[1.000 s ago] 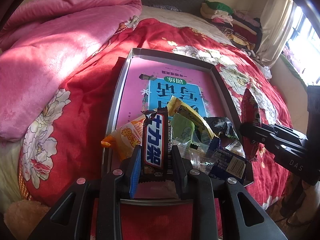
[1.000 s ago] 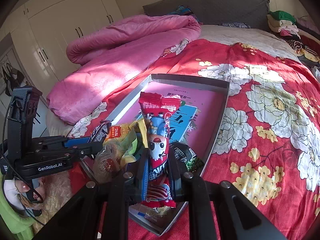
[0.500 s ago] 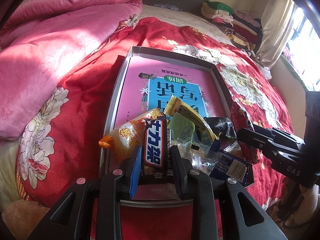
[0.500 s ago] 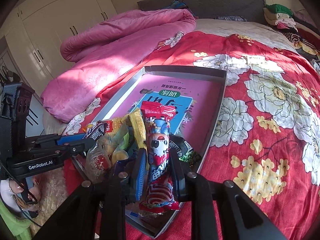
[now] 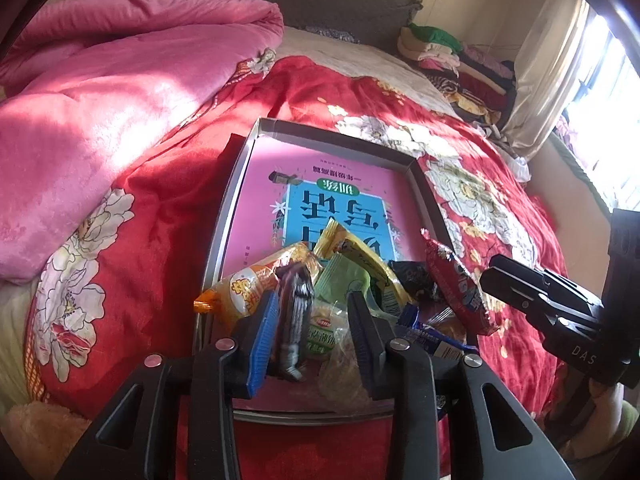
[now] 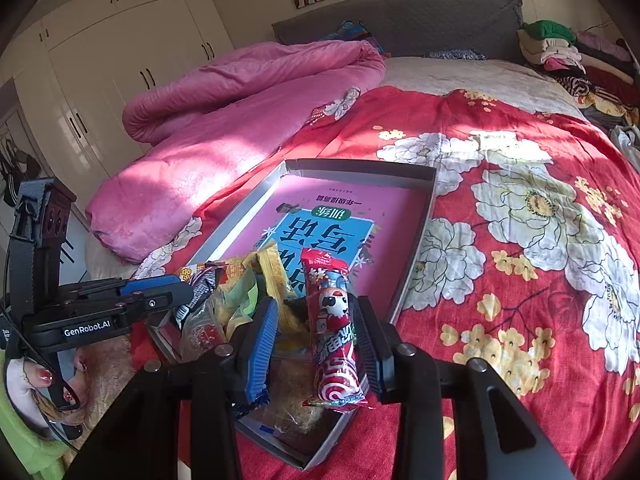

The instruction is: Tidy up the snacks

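Note:
A grey tray (image 5: 228, 216) lies on the red flowered bedspread with a pink and blue book (image 5: 344, 200) inside it. Several snack packets are piled at its near end. My left gripper (image 5: 314, 332) hangs over that pile, its jaws opening. A dark chocolate bar (image 5: 294, 312), blurred, leans on the blue left pad with a gap on its other side. My right gripper (image 6: 314, 340) is over the same end, jaws opening too. A red cartoon snack packet (image 6: 334, 332) stands loosely between its fingers, resting against the right finger (image 6: 368, 340).
A pink quilt (image 5: 120, 80) is heaped on the left of the bed. Folded clothes (image 5: 440, 48) are stacked at the far right near the curtain. White wardrobes (image 6: 100, 60) stand beyond the bed. A hand (image 6: 36, 380) holds the left gripper by the bed's near edge.
Both pairs of jaws have spread apart. The chocolate bar has slumped and twisted between the left fingers. The red packet has sunk lower over the pile and now sits loose.

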Available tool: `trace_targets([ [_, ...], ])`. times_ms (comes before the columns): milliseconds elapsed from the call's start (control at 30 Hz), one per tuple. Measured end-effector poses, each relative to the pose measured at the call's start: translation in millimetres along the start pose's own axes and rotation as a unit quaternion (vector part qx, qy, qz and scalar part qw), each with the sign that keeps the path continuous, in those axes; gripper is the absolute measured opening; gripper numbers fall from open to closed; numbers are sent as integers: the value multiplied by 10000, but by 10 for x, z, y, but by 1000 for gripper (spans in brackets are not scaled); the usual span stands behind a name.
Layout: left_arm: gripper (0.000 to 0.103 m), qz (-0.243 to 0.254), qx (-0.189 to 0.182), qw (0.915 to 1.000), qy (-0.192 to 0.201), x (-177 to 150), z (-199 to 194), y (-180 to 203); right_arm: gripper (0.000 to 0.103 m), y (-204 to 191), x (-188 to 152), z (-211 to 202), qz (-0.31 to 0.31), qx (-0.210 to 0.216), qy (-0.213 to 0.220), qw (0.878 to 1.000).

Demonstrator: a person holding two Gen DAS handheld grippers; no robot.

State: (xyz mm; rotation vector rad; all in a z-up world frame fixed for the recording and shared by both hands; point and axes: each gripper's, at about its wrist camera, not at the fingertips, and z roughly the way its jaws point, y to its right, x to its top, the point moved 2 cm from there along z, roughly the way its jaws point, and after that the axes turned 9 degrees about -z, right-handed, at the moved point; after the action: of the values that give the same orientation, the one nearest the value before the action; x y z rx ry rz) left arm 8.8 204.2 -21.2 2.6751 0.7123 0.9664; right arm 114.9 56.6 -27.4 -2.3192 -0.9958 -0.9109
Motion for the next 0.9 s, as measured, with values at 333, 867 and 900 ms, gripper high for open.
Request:
trace_targets([
  [333, 76, 265, -162, 9973, 671, -36, -508, 338, 67, -261, 114, -656, -748, -631, 719, 9926],
  [867, 78, 462, 285, 9985, 1, -785, -735, 547, 98, -460, -574, -1186, -308, -747, 30, 9967],
  [900, 78, 436, 271, 9987, -22, -790, -724, 539, 100, -457, -579, -1190, -293, -759, 57, 9967],
])
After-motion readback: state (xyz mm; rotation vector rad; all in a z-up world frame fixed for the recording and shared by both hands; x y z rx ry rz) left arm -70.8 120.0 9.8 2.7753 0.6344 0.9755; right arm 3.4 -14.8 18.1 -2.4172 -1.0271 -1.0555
